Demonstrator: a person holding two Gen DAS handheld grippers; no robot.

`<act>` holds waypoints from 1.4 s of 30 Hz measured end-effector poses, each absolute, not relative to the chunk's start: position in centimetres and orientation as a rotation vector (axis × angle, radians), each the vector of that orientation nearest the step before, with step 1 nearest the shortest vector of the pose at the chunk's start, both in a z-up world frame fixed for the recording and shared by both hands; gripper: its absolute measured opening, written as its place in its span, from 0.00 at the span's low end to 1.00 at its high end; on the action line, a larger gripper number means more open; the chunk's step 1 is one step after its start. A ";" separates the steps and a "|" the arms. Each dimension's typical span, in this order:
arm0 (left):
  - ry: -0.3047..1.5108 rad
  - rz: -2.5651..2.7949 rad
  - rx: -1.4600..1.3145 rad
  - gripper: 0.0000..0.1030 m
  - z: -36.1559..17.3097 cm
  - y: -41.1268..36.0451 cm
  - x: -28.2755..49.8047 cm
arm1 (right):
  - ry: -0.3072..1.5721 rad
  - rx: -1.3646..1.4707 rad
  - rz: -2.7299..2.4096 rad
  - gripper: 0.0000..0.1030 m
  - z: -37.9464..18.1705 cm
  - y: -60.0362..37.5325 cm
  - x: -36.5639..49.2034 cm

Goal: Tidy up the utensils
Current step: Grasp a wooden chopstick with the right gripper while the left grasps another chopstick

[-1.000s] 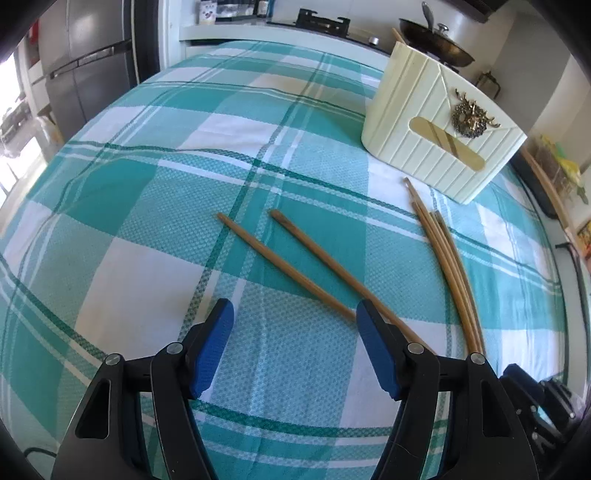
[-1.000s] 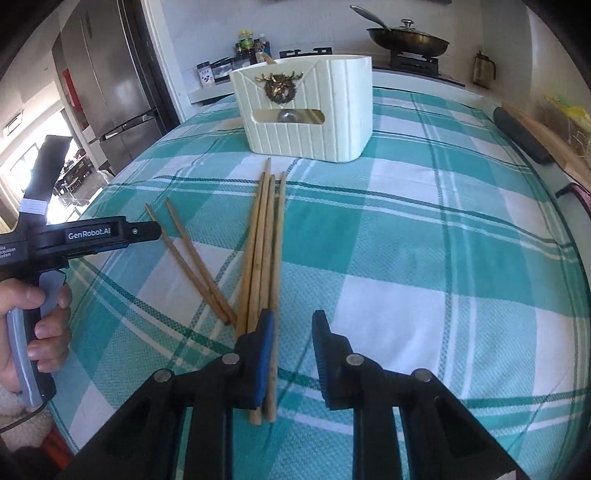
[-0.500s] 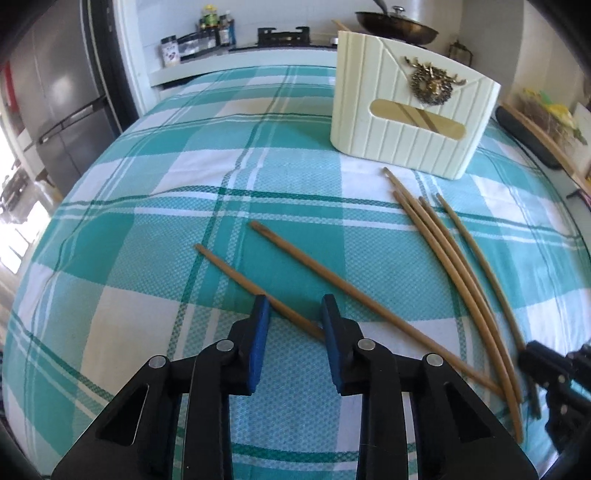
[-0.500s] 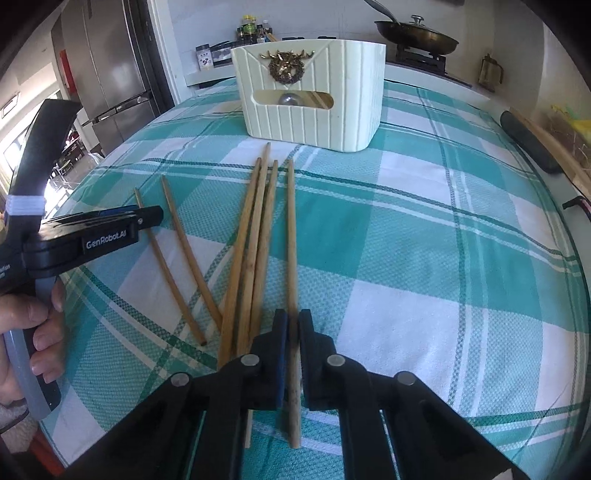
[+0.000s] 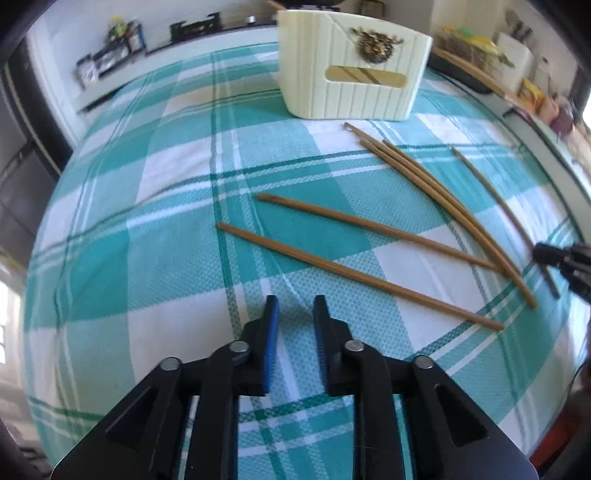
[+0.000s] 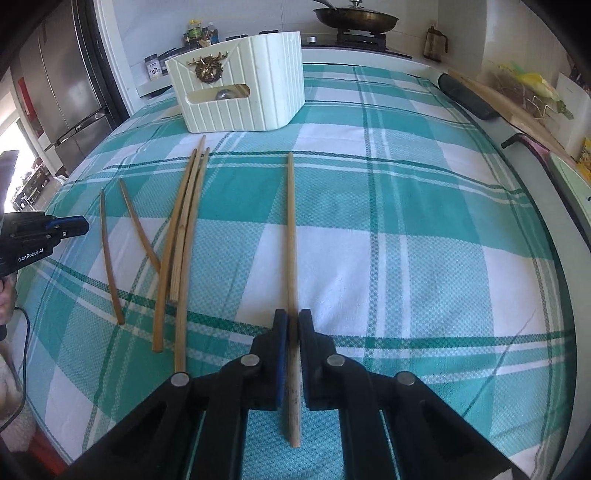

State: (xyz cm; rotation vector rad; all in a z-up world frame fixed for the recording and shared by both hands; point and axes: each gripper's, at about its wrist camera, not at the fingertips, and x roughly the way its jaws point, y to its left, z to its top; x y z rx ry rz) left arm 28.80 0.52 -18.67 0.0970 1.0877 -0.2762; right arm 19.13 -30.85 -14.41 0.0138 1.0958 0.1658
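My right gripper (image 6: pixel 293 320) is shut on one light wooden chopstick (image 6: pixel 291 229), which points away towards the cream ribbed utensil holder (image 6: pixel 240 99). It also shows in the left wrist view (image 5: pixel 495 203), with the right gripper (image 5: pixel 546 254) at the right edge. Three light chopsticks (image 6: pixel 181 236) and two darker ones (image 6: pixel 107 254) lie on the checked cloth to its left. My left gripper (image 5: pixel 294 308) is empty, its jaws a narrow gap apart, short of the two darker chopsticks (image 5: pixel 354 269). The holder (image 5: pixel 351 70) stands beyond.
The teal and white checked cloth (image 6: pixel 406 206) covers the table. A pan on a stove (image 6: pixel 354 18) and spice jars (image 6: pixel 195 33) stand behind the holder. A fridge (image 6: pixel 62 85) stands at the left. A wooden board with clutter (image 6: pixel 517 107) lines the right edge.
My right gripper closed on one light chopstick and carried it right, away from the bundle. My left gripper narrowed from wide open and pulled back from the darker chopsticks, empty.
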 end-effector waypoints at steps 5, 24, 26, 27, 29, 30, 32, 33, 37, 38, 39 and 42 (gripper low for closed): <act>1.069 -0.151 -0.216 0.66 -18.5 1.2 28.6 | 1.087 0.014 0.159 0.06 -14.4 -30.6 19.3; 1.052 -0.194 0.211 0.31 -18.7 -1.5 25.0 | 1.082 -0.017 0.139 0.06 -14.3 -32.0 18.8; 1.061 -0.191 0.213 0.31 -18.7 -0.1 25.0 | 1.088 -0.014 0.142 0.06 -14.3 -32.2 18.7; 1.066 -0.192 0.213 0.32 -18.7 0.5 25.0 | 1.091 -0.016 0.143 0.06 -14.3 -32.2 18.7; 1.070 -0.176 0.216 0.34 -18.6 1.5 25.0 | 1.102 -0.022 0.144 0.06 -14.3 -32.2 18.6; 1.074 -0.180 0.207 0.35 -18.7 2.3 25.3 | 1.108 -0.026 0.146 0.06 -14.2 -32.2 18.6; 1.084 -0.184 0.170 0.36 -18.7 3.4 25.7 | 1.123 -0.030 0.144 0.06 -14.2 -32.3 18.6; 1.089 -0.177 0.135 0.36 -18.8 3.9 25.9 | 1.129 -0.034 0.144 0.06 -14.2 -32.3 18.5; 1.055 -0.241 0.034 0.12 -19.0 4.1 27.1 | 1.129 -0.042 0.142 0.06 -14.2 -32.2 18.3; 1.047 -0.272 0.016 0.11 -19.0 3.8 27.5 | 1.127 -0.040 0.138 0.06 -14.2 -32.3 18.3; 1.044 -0.304 -0.001 0.09 -19.0 3.5 27.9 | 1.126 -0.037 0.135 0.06 -14.2 -32.2 18.4; 1.036 -0.361 0.026 0.08 -19.1 2.1 28.8 | 1.122 -0.031 0.129 0.06 -14.3 -32.2 18.6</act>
